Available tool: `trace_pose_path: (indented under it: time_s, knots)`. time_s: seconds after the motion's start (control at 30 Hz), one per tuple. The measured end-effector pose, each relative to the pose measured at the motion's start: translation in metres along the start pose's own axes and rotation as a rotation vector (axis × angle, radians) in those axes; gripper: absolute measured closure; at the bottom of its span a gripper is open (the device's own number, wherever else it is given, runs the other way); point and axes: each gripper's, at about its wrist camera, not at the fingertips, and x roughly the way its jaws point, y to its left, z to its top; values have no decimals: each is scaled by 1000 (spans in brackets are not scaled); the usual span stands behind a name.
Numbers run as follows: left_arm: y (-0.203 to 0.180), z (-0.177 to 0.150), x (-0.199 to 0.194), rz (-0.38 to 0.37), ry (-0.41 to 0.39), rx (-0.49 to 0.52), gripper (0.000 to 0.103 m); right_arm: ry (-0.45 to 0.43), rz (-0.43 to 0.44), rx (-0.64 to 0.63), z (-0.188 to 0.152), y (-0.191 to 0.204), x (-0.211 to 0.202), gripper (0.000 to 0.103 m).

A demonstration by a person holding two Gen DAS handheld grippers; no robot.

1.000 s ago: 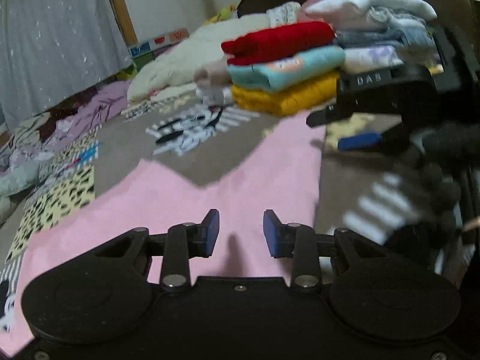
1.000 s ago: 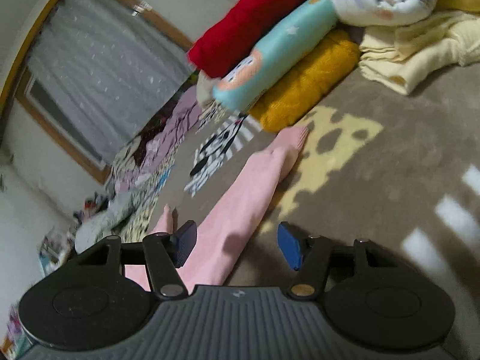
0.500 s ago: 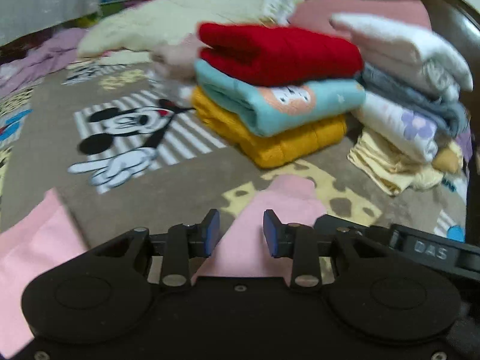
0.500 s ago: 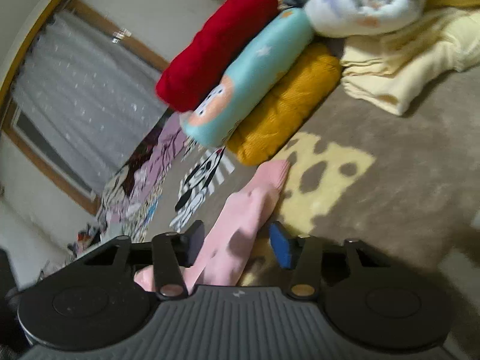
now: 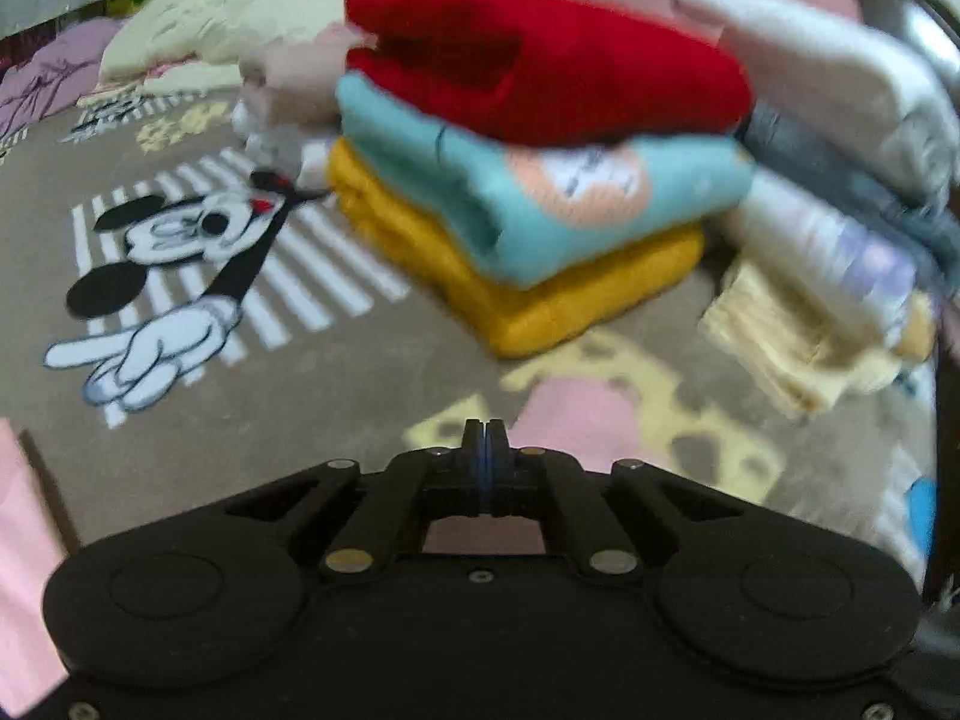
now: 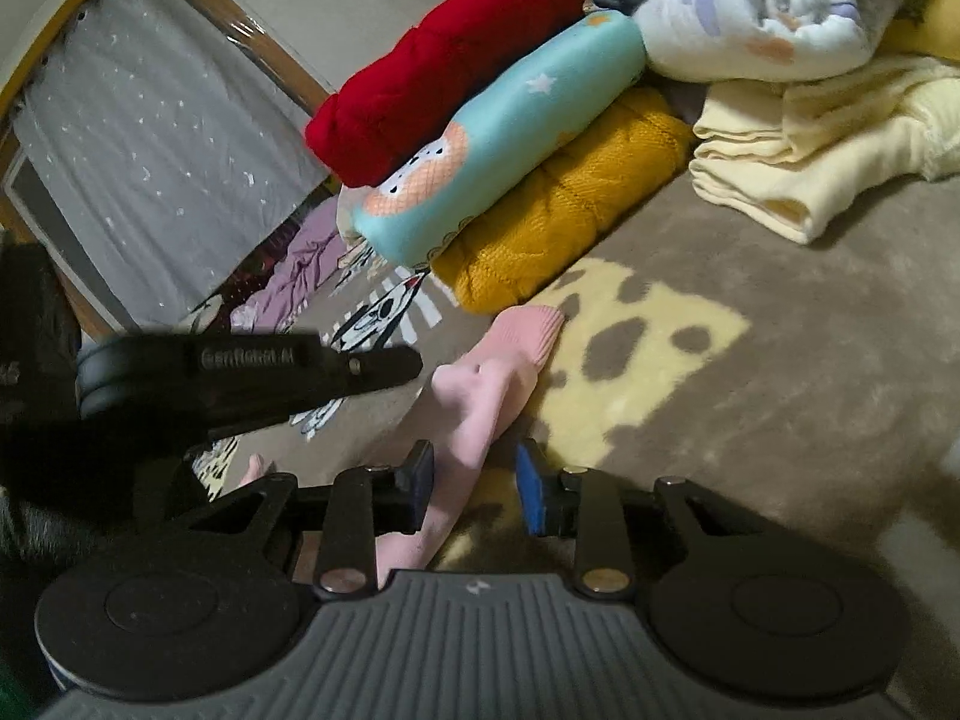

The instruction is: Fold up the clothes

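A pink garment lies on the brown bedspread, its sleeve reaching toward a stack of folded clothes. In the right wrist view my left gripper touches the sleeve where the cloth bunches up. From its own camera the left gripper is shut, pads pressed together, with pink fabric just beyond and beneath it; the pinch itself is hidden. My right gripper is open, and the sleeve runs between its fingers. The stack is a red sweater on a teal top on a mustard knit.
A pale yellow folded cloth and a white printed bundle lie right of the stack. The brown bedspread carries a cartoon mouse print. A grey curtain hangs at the far left, with more laundry below it.
My left gripper swung from the pink garment's body to the sleeve end near the stack and went from open to shut. My right gripper moved closer along the sleeve, still open.
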Motion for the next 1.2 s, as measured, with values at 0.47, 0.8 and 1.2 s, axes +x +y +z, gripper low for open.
trace_pose_path:
  time_s: [0.47, 0.8, 1.2]
  knots:
    - [-15, -15, 0, 30, 45, 228, 97, -15, 15, 40, 2, 1, -5, 72]
    - [19, -4, 2, 0, 11, 11, 87, 19, -34, -102, -3, 20, 2, 70]
    - [11, -52, -83, 49, -116, 69, 87, 23, -36, -106, -2, 20, 2, 70]
